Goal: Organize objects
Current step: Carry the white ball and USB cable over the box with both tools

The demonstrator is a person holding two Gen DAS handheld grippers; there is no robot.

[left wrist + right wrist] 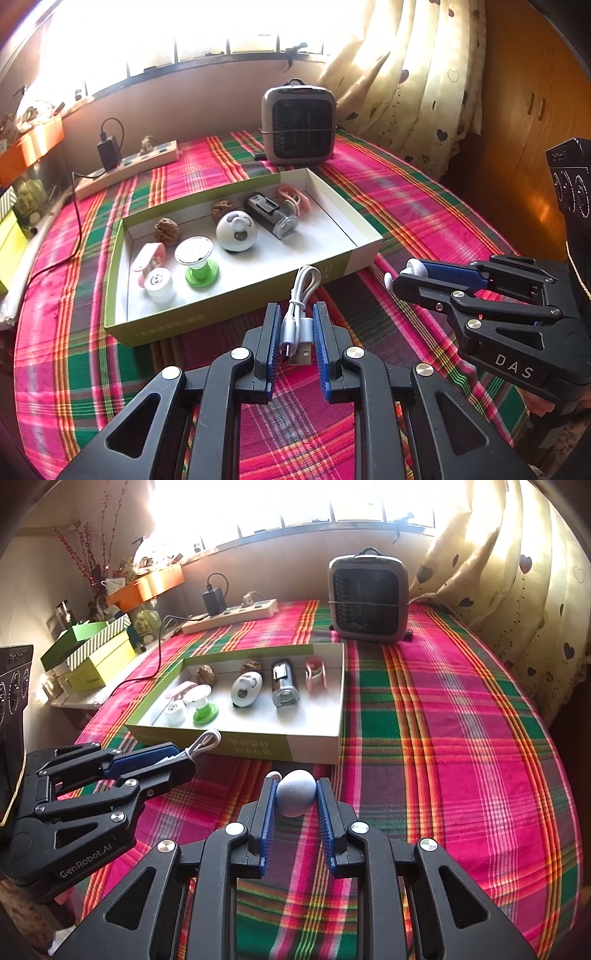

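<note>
My left gripper (296,325) is shut on a coiled white USB cable (301,295), whose loop sticks out past the fingertips toward the box; the right wrist view shows the same gripper (184,755) and cable (205,743) at the left. My right gripper (295,794) is shut on a small white rounded object (296,793), also seen from the side as the right gripper (397,275) with that white object (415,267). Both hang over the cloth just in front of a shallow white-and-green box (364,254), box rim (314,744).
The box holds two walnuts (167,230), a white ball-shaped gadget (236,230), a black-and-clear device (271,216), a green-based spool (199,258), pink clips and a white reel. Behind stand a small heater (299,123) and a power strip (127,170). Boxes (92,657) sit left; a curtain hangs right.
</note>
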